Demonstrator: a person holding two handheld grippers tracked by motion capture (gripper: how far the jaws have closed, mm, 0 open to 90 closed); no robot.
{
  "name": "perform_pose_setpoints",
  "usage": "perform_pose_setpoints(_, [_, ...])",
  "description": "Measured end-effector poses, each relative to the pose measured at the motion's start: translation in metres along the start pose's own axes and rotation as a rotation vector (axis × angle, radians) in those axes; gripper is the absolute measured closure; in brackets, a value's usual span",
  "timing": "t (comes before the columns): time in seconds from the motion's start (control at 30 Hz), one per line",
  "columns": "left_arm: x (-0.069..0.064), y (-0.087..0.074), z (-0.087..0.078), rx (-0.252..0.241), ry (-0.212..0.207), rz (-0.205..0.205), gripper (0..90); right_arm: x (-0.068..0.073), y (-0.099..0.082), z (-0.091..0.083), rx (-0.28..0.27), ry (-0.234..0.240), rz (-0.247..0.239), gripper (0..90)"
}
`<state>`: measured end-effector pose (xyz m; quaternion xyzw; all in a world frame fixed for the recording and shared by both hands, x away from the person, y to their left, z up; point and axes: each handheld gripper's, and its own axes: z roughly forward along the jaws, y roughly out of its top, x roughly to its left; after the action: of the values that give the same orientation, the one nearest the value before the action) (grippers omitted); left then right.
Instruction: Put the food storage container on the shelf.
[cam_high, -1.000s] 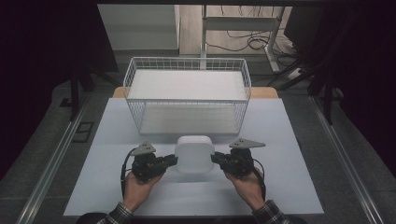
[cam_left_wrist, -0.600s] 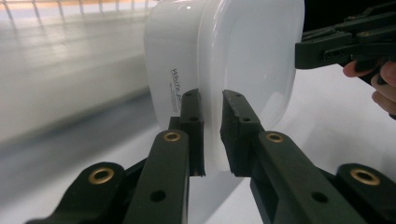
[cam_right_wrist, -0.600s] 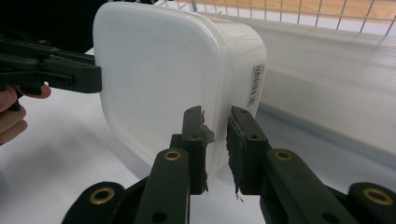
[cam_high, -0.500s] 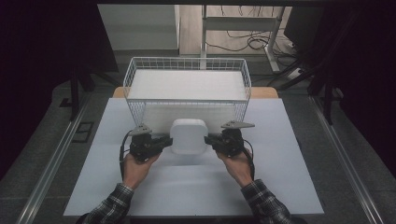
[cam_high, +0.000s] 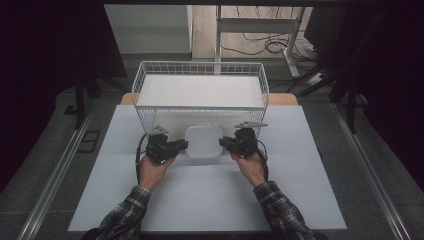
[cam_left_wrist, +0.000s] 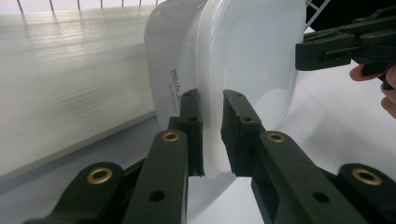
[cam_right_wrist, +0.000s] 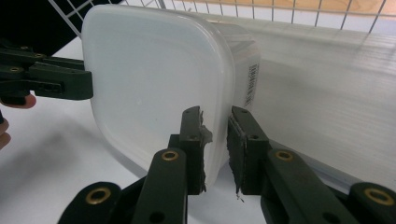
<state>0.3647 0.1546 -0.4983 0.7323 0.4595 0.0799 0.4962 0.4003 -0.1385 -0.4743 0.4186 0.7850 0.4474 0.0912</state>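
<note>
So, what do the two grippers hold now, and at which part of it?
The white plastic container: the left gripper and the right gripper each clamp its lid rim, on opposite sides.

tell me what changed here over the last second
Both hands carried the white container away from the person, up to the front wall of the wire basket. The left gripper and right gripper stayed clamped on its opposite rims. The basket and the white mat did not move.
</note>
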Motion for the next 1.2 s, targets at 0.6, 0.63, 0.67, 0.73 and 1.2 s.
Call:
perform_pose_setpoints(0.6, [0.012,0.012,0.018,-0.042,0.108,0.046,51.2,-0.01,0.014,0.018,-0.04,-0.069,-0.027,51.5])
perform_pose_setpoints(0.63, [0.014,0.013,0.018,-0.045,0.113,0.046,48.4,-0.013,0.015,0.019,-0.048,-0.071,-0.025,49.3])
perform_pose_setpoints(0.67, [0.015,0.015,0.019,-0.048,0.121,0.046,45.3,-0.014,0.015,0.02,-0.053,-0.072,-0.014,47.9])
perform_pose_setpoints(0.73, [0.016,0.018,0.02,-0.053,0.143,0.065,39.9,-0.017,0.017,0.021,-0.066,-0.078,-0.002,46.6])
perform_pose_setpoints(1.2, [-0.005,0.018,0.009,-0.083,0.147,0.154,25.0,-0.015,0.019,0.009,-0.088,-0.051,-0.023,46.3])
